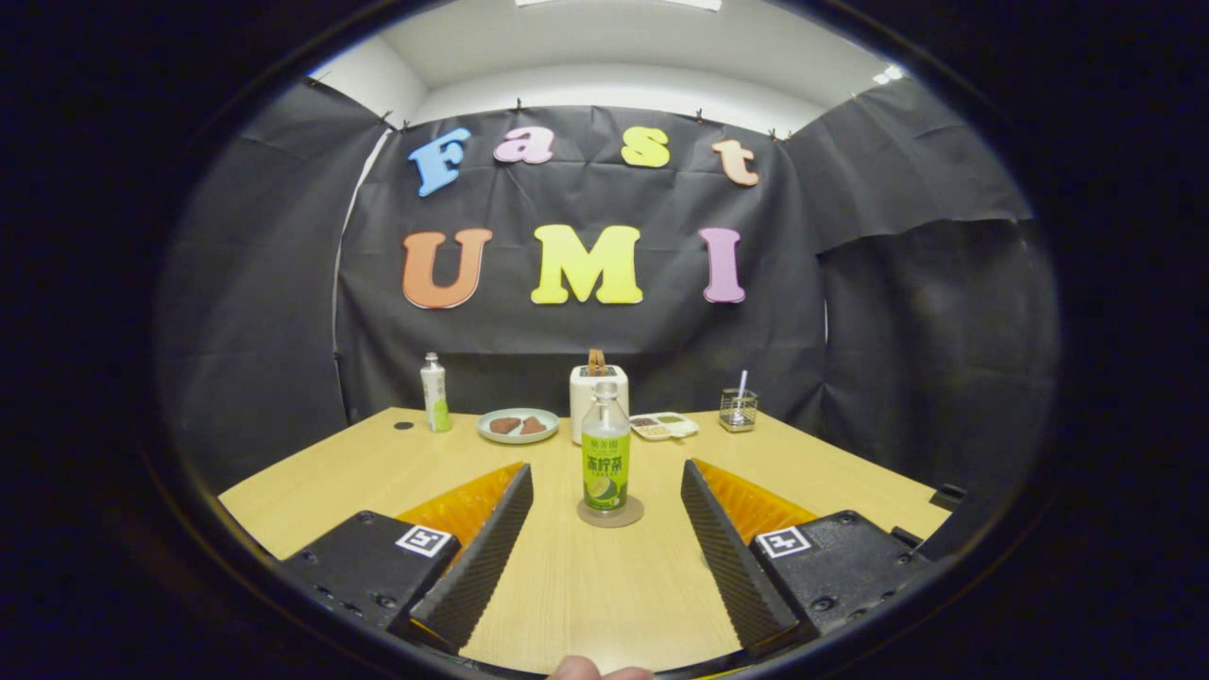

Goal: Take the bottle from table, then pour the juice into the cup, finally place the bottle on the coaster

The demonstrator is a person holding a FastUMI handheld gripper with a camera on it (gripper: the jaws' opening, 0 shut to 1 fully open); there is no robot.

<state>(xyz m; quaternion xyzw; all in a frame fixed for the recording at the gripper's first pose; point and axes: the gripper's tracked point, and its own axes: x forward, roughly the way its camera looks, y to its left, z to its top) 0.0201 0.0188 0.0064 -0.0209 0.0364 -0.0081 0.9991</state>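
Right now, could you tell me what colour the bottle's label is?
Green, clearest in the gripper view: bottle on its coaster.

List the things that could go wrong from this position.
1. The bottle stands upright on the coaster, just ahead of the open gripper and between its fingers. Any sideways drift could let a finger knock the tall, narrow bottle over.
2. The coaster looks barely wider than the bottle's base, so a small nudge might push the bottle off its edge.
3. The toaster stands right behind the bottle; a toppled bottle could hit it.

Clear plastic bottle (605, 444) on a matt wood-grain table (586, 586).
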